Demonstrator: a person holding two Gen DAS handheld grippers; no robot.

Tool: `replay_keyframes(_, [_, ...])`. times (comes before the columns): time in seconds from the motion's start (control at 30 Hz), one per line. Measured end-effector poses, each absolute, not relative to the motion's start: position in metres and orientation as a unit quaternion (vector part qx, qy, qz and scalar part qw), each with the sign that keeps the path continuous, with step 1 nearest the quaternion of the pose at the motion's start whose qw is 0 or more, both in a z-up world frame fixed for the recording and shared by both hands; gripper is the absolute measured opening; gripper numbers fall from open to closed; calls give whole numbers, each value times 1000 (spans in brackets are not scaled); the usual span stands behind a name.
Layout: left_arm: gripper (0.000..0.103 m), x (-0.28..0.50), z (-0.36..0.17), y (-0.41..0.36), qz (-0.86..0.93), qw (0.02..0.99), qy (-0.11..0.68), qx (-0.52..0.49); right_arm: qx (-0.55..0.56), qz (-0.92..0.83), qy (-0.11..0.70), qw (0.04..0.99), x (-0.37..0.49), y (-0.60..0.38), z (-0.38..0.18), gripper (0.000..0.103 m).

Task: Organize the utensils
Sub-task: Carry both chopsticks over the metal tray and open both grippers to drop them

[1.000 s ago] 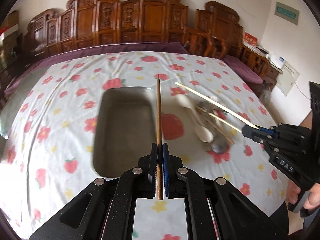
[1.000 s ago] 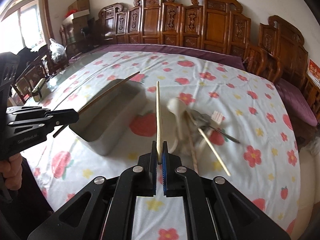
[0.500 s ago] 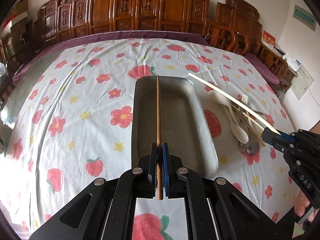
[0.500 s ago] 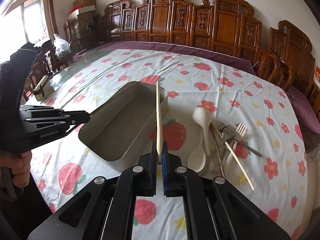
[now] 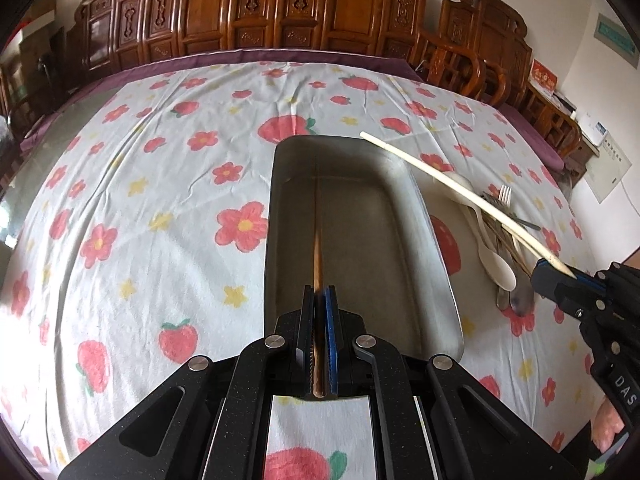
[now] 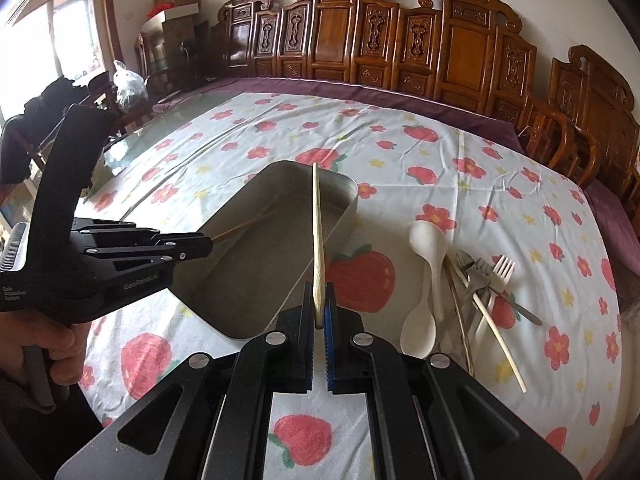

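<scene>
Left wrist view: the left gripper point(image 5: 319, 300), at bottom centre, is clamped on a brown chopstick point(image 5: 318, 240) that runs up the middle of the frame over a metal tray point(image 5: 436, 256) on a cloth point(image 5: 160, 184) printed with flowers and strawberries. At right, the right gripper point(image 5: 538, 276) enters from the edge, its jaws closed on a pale chopstick point(image 5: 440, 176) that slants up and left, its tip over the tray's far right corner. Below that stick, right of the tray, lies a heap of utensils point(image 5: 504, 240): white spoons, a white fork and metal pieces whose kind cannot be told. From the right wrist, the pale chopstick point(image 6: 318, 232) stands up the centre from the right gripper point(image 6: 319, 300), crossing above the tray's point(image 6: 256, 280) right rim. At left, a hand point(image 6: 60, 344) holds the left gripper point(image 6: 206, 246), whose brown chopstick point(image 6: 244, 224) angles down inside the tray; whether it touches the floor cannot be told. At right on the cloth point(image 6: 440, 160) lie two white spoons point(image 6: 426, 280), a white fork point(image 6: 500, 276) and another pale chopstick point(image 6: 496, 332) among metal cutlery. Carved wooden chairs point(image 6: 400, 36) line the far wall.
</scene>
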State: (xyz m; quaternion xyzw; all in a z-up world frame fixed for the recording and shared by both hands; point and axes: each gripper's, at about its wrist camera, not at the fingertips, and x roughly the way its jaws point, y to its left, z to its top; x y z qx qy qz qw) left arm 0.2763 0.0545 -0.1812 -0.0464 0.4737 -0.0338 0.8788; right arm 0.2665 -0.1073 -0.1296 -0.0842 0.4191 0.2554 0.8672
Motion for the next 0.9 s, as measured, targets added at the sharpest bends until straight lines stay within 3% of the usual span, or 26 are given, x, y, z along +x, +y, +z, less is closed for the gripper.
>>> replay_keyframes(0.3, [6,278,-177,54,-38,882,468,-42,-91,256,424,864,270,-96,-134,5])
replay_keyframes(0.4, [22,277,-168,61,-38,887,457,-50,-91,252,426,864,272,-92,-135,5])
replay_keyframes(0.43, [23,276,-165,63,-37,890,451,-51,-90,251,427,864,273,-91,-136,5])
replay_keyframes(0.9, [23,270,-131,108,-11,910,410,-64,-83,237,454,855,288,-52,-151,5])
